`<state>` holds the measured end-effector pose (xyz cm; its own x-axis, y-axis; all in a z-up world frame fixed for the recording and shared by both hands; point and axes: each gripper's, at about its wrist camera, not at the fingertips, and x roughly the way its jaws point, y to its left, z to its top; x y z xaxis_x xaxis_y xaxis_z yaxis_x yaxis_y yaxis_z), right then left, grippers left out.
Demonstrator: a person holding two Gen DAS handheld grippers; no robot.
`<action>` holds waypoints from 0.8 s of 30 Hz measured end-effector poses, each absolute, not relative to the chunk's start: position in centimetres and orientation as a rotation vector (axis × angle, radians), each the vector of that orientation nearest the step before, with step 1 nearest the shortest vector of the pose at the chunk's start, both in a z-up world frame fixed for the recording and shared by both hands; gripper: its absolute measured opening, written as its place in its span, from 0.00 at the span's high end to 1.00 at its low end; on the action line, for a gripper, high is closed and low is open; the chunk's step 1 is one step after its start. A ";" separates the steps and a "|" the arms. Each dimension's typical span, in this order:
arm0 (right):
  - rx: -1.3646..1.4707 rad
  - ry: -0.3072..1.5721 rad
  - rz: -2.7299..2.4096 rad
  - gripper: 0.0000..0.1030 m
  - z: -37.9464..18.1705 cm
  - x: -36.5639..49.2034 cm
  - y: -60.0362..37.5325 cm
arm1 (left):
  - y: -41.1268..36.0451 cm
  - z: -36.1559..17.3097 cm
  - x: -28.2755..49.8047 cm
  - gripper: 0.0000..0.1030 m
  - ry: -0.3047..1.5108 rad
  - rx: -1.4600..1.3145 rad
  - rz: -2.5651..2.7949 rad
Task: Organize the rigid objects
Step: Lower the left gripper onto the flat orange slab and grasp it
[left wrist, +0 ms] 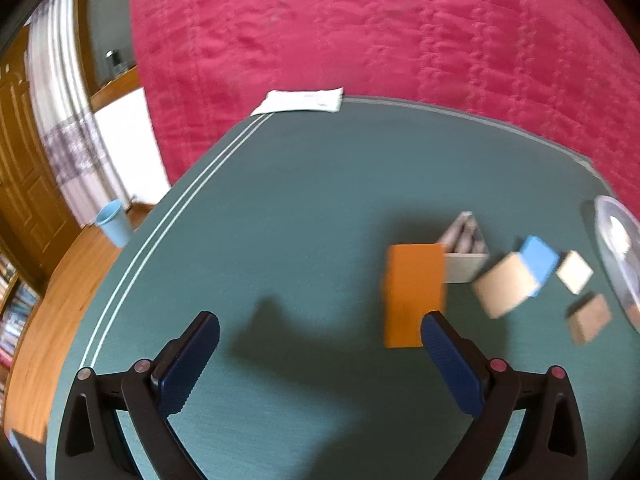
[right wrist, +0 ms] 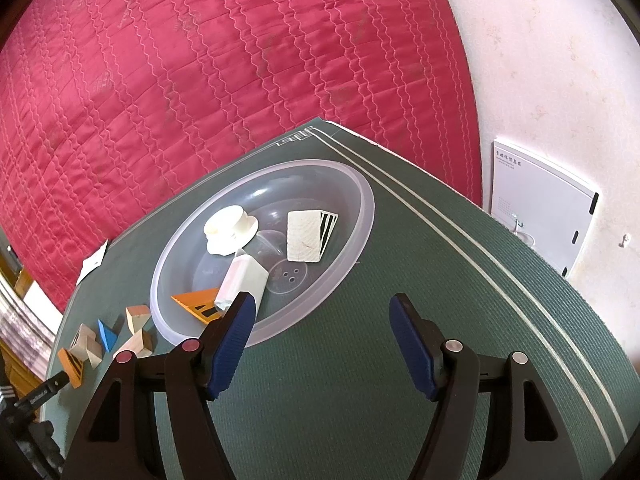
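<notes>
**Blocks split between the bowl and the counter, both grippers empty**

We see the red quilted bed cover [right wrist: 200, 80] filling the background beyond the far edge of the counter [right wrist: 360, 360], which carries a dark green mat with pale lines along its edges. A clear plastic bowl [right wrist: 362, 216] sits on the counter near its far corner in the right wrist view. In it lie a white round piece [right wrist: 230, 228], a pale wedge with a black-striped face [right wrist: 306, 236], a white block [right wrist: 244, 280] and an orange wedge [right wrist: 196, 300] against the near rim.

Our right gripper [right wrist: 322, 328] hangs over the bare mat just beside the bowl's near rim, its jaws apart with nothing between them. Our left gripper [left wrist: 320, 364] is also over the mat, jaws wide apart and empty; the view is blurred.

Ahead of the left gripper's right finger stands an orange block [left wrist: 414, 294]. Touching it on the far side is a striped wedge [left wrist: 464, 248]; past that, towards the bowl, come a tan block [left wrist: 506, 290] with a blue block [left wrist: 538, 258] against it, then two small pale blocks [left wrist: 575, 272], apart from each other.

A white sheet of paper [left wrist: 300, 101] lies at the counter's far edge. A light blue cup [left wrist: 114, 222] stands on the floor beyond the counter's left edge.
</notes>
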<state>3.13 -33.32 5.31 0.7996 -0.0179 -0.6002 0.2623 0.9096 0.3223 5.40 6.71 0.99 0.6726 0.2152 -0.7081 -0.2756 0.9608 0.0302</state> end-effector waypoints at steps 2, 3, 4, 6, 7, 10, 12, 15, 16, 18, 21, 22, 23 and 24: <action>0.407 0.630 -0.155 0.32 5.3 3.1 -33.3 | 5.7 1.2 5.7 0.01 0.777 -0.065 0.251; 0.407 0.630 -0.154 0.32 5.3 3.1 -33.3 | 5.3 1.2 5.9 0.01 0.775 -0.057 0.242; 0.407 0.631 -0.154 0.32 5.3 3.2 -33.3 | 4.9 1.2 6.2 0.01 0.774 -0.051 0.238; 0.407 0.631 -0.154 0.32 5.3 3.2 -33.3 | 4.5 1.1 6.8 0.02 0.774 -0.050 0.229; 0.407 0.631 -0.154 0.32 5.3 3.2 -33.3 | 4.5 1.0 7.0 0.06 0.775 -0.050 0.228; 0.406 0.631 -0.154 0.32 5.3 3.2 -33.3 | 4.6 0.7 7.8 0.23 0.794 -0.059 0.214; 0.405 0.632 -0.155 0.32 5.3 3.2 -33.2 | 4.8 0.6 8.3 0.31 0.802 -0.073 0.206; 0.399 0.634 -0.155 0.32 5.1 3.0 -33.2 | 4.8 0.3 8.4 0.47 0.810 -0.095 0.182; 0.396 0.635 -0.156 0.32 5.1 2.9 -33.1 | 4.8 0.2 8.4 0.54 0.814 -0.100 0.173; 0.391 0.639 -0.160 0.32 5.0 2.9 -33.0 | 4.8 0.1 8.3 0.64 0.812 -0.110 0.156; 0.376 0.647 -0.167 0.32 5.0 2.9 -32.8 | 5.1 0.2 7.8 0.70 0.803 -0.138 0.140; 0.367 0.651 -0.168 0.32 5.1 2.9 -32.7 | 5.2 0.2 7.7 0.70 0.802 -0.144 0.138; 0.355 0.659 -0.166 0.32 5.1 2.6 -32.4 | 5.3 0.3 7.5 0.70 0.799 -0.152 0.133; 0.347 0.665 -0.158 0.32 5.2 2.5 -32.0 | 5.4 0.3 7.4 0.70 0.795 -0.156 0.131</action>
